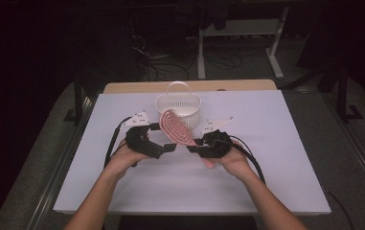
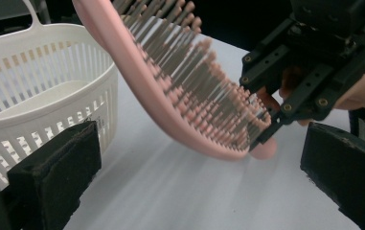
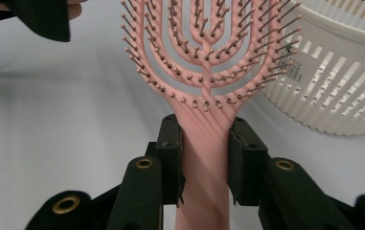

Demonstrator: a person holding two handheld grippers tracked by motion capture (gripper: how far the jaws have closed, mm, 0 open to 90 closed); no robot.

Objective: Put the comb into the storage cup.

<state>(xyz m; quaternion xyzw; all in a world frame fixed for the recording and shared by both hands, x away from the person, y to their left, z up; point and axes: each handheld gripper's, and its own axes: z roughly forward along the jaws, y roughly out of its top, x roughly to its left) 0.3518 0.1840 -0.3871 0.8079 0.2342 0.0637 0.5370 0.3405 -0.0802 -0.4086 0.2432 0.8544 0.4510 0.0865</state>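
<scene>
Pink brush [image 3: 204, 72] in R tongs [image 3: 204, 158]

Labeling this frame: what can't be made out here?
- Basket inside: hidden by its slatted wall in the left gripper view, too small in the high view.
- Hairbrush handle end: cut off by the bottom edge in the right gripper view.
- Basket label text: too small.
- Room behind the table: too dark.

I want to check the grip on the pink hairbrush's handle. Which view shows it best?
The right gripper view: the right gripper has both jaws pressed on the pink hairbrush handle. The left gripper view shows the brush side-on, the grip partly hidden. In the high view the brush is small.
</scene>
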